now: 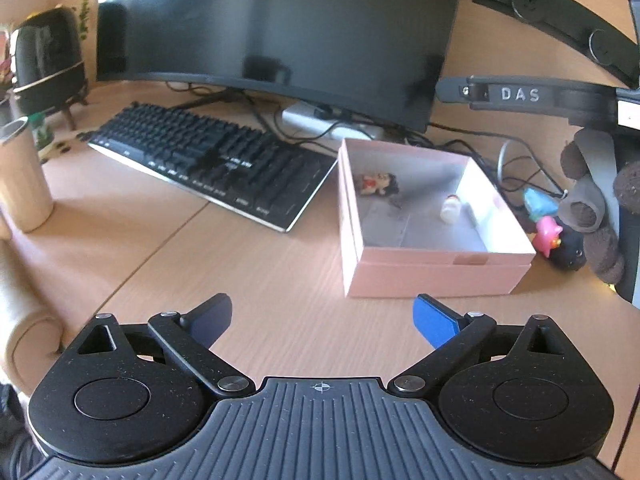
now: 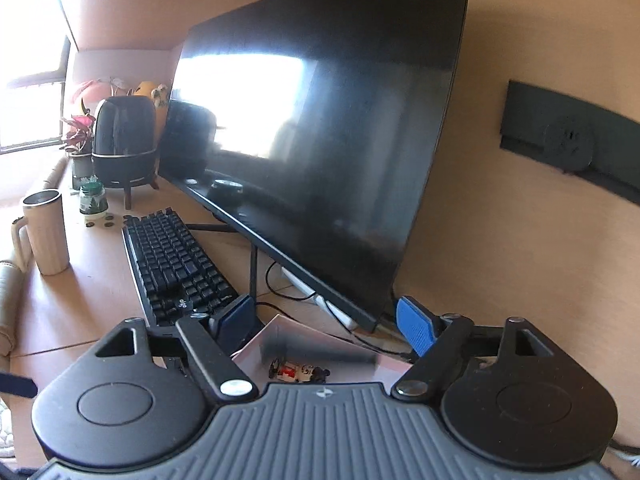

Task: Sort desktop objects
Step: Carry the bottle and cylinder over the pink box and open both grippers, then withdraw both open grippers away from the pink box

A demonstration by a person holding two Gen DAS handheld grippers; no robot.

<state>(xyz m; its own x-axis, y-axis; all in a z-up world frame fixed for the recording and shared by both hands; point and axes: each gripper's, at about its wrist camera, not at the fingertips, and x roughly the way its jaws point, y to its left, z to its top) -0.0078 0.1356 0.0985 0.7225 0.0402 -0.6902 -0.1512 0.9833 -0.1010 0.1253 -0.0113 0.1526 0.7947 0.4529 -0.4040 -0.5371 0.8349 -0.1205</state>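
Note:
An open pink box (image 1: 436, 276) stands on the wooden desk, right of the keyboard. Inside it lie a small red and black figure (image 1: 378, 184) and a small white figure (image 1: 451, 208). Just right of the box sit a blue toy (image 1: 538, 200), a pink toy (image 1: 548, 232) and a black toy (image 1: 568, 250). My left gripper (image 1: 322, 316) is open above bare desk, short of the box's near wall, with nothing between its blue pads. My right gripper (image 2: 324, 324) hangs open over the box (image 2: 276, 332), with the red and black figure (image 2: 298, 372) below it.
A black keyboard (image 1: 208, 160) lies in front of a large dark monitor (image 1: 280, 28). A beige tumbler (image 1: 22, 176) and a black speaker (image 1: 48, 64) stand at the left. A brown plush toy (image 1: 600, 216) and cables (image 1: 520, 172) crowd the right. Bare desk lies before the box.

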